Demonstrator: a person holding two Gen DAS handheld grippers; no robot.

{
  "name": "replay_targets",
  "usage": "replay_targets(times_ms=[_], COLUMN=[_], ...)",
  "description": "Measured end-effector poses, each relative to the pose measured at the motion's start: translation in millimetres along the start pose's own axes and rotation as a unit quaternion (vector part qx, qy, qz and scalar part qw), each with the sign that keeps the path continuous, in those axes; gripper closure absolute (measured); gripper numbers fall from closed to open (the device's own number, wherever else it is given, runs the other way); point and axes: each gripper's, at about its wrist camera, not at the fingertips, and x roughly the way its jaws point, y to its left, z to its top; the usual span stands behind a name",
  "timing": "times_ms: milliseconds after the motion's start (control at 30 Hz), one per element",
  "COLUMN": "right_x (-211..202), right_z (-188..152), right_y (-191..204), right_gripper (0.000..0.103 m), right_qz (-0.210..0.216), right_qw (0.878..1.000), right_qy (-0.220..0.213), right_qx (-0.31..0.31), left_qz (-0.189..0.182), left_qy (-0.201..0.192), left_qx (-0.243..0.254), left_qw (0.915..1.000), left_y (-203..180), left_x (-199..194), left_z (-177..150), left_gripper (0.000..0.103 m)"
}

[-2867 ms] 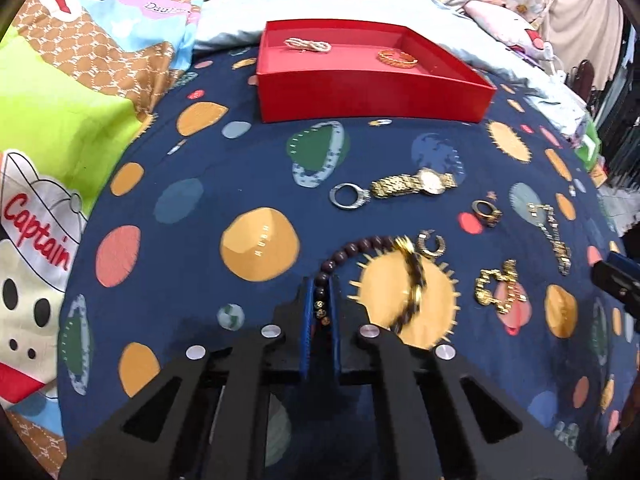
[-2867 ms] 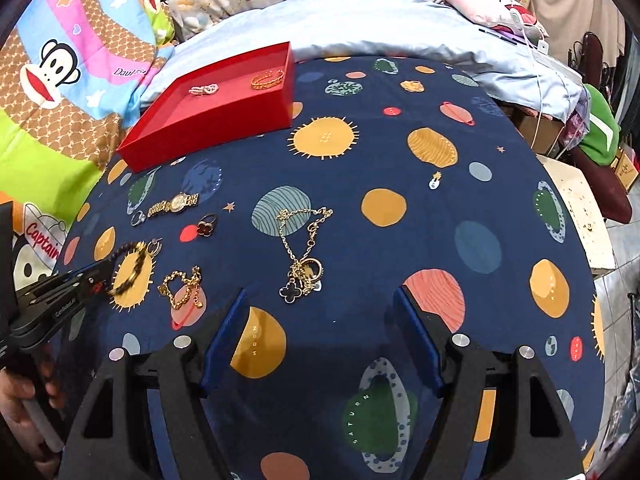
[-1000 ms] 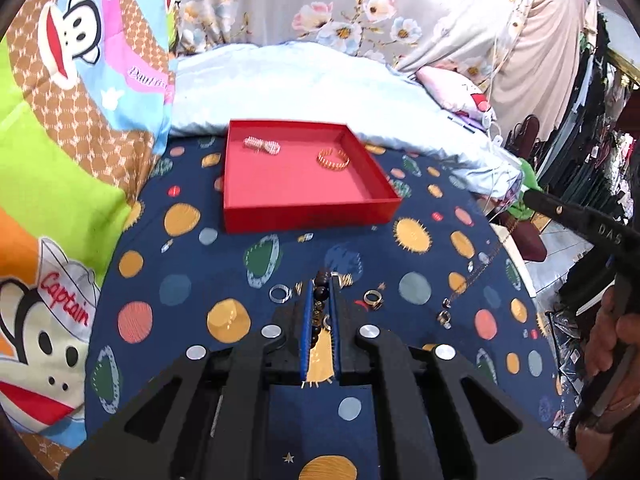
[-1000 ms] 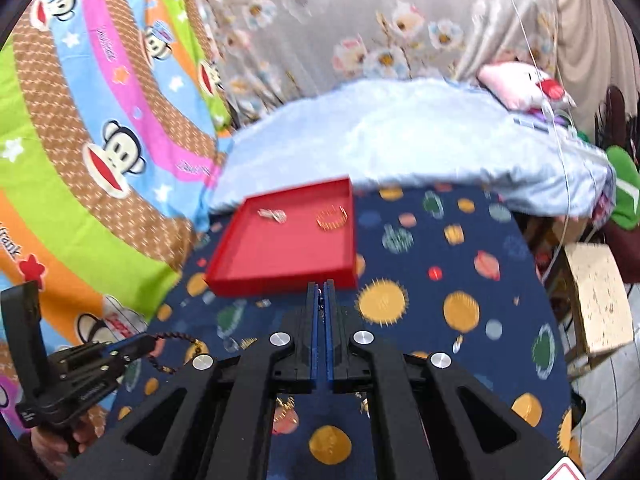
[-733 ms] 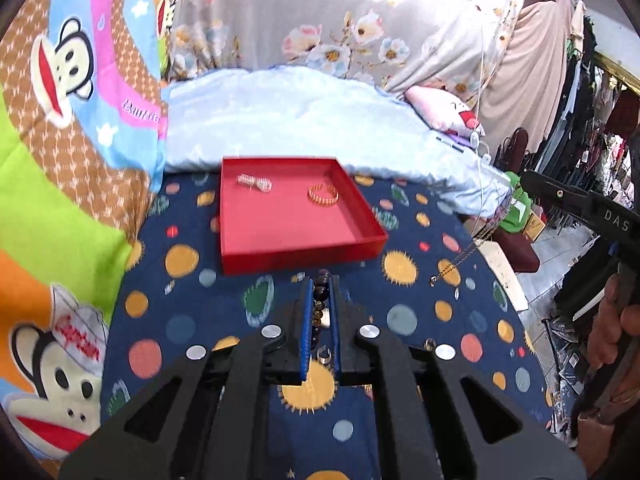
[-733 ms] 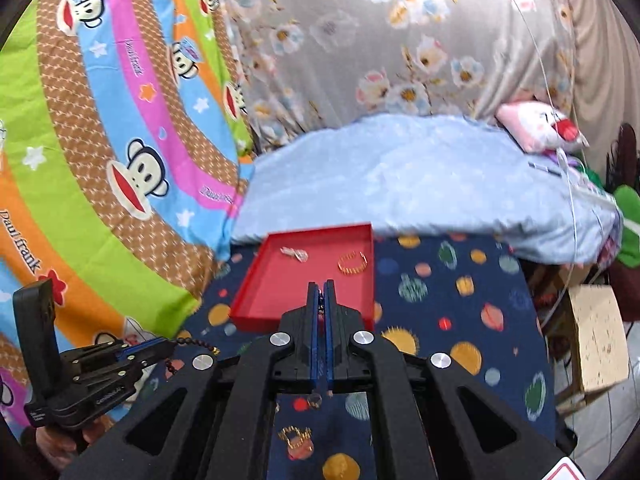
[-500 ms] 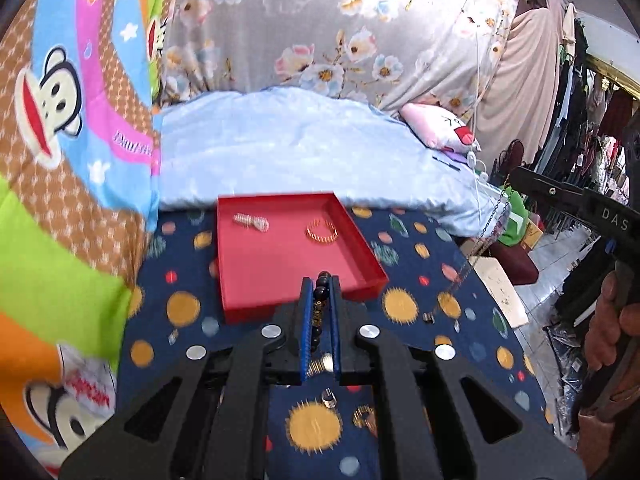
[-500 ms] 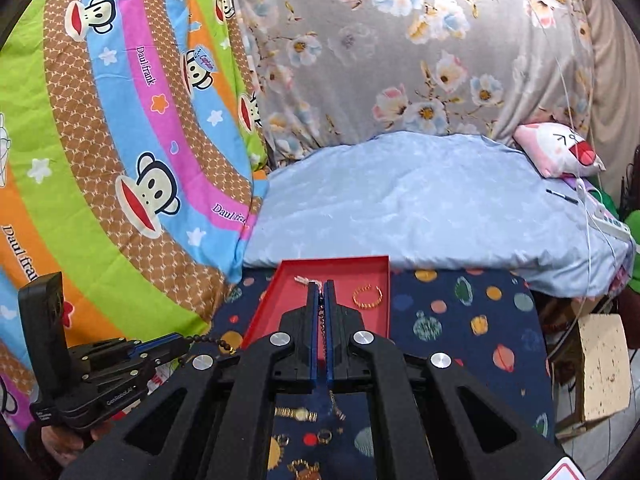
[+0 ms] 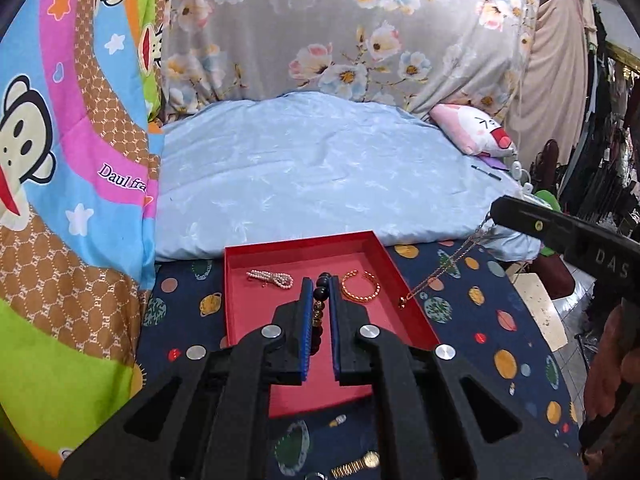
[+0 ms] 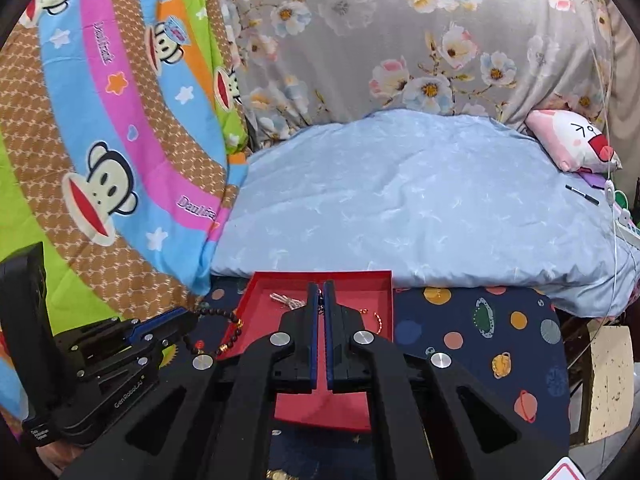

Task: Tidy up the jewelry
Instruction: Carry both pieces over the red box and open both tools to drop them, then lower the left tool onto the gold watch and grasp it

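- Left gripper (image 9: 319, 300), clamped on a dark beaded bracelet (image 10: 216, 330) with gold spacers, hangs it over the red tray's (image 9: 256, 248) left part.
- Pearl piece (image 9: 270, 277) and twisted gold bangle (image 9: 360, 286) lie on the tray floor, straight ahead.
- Right gripper (image 10: 320, 300) pinches a fine gold chain (image 9: 440, 272), dangling by the tray's right wall.

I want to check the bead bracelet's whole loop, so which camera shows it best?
The right wrist view: the bead bracelet hangs in a loop from the left gripper beside the red tray. The left wrist view shows only a few beads pinched between its fingers.
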Motion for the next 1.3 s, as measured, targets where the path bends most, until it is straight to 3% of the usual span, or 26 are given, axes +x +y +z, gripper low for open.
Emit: replay_targets(times_ms=[167,300,367,500,667,767,1000,1300], right_x=[25.7,16.6,0.7,-33.2,-66.4,-80.0,-76.4,-70.8], right_z=[-6.9,-10.6,-16.6,-43.9,-99.4,-137.5,-223.0,-262.6], right_y=[-0.1,3.1,2.4,-4.3,-24.9,-39.8,-54.1,-65.5], right_gripper=[0.095,0.08,0.071,0.064,0.063,0.063,0.062,0.062], right_qz=[-0.012,-0.016,-0.017,-0.025,-0.053,-0.069,-0.091,-0.068], right_qw=[1.0,1.0,1.0,0.999,0.998,0.996,0.987,0.982], right_qy=[0.014,0.006,-0.002,-0.002,0.024,0.048,0.125,0.149], right_qx=[-0.006,-0.012,-0.017,-0.021,-0.01,0.012,0.039,0.098], left_qz=[0.024,0.046,0.047,0.049,0.033,0.048,0.042,0.038], left_qy=[0.003,0.002,-0.003,-0.007,0.018,0.031,0.087,0.117], left_qx=[-0.015,-0.028,-0.024,0.005,0.011,0.016,-0.002,0.012], left_qw=[0.9996,0.9986,0.9986,0.9988,0.9992,0.9982,0.9953,0.9923], left_y=[7.7,14.4,14.4,6.2,-0.7,-5.5,-8.4,-12.6], left_x=[33.3,32.6,23.5,-2.2,-24.4,-30.7,-25.3,-5.8], left_z=[6.1,6.8,3.7,-16.6,-60.8,-86.8,-148.1,-189.2], left_gripper=[0.095,0.068,0.064,0.049,0.049,0.049,0.049,0.049])
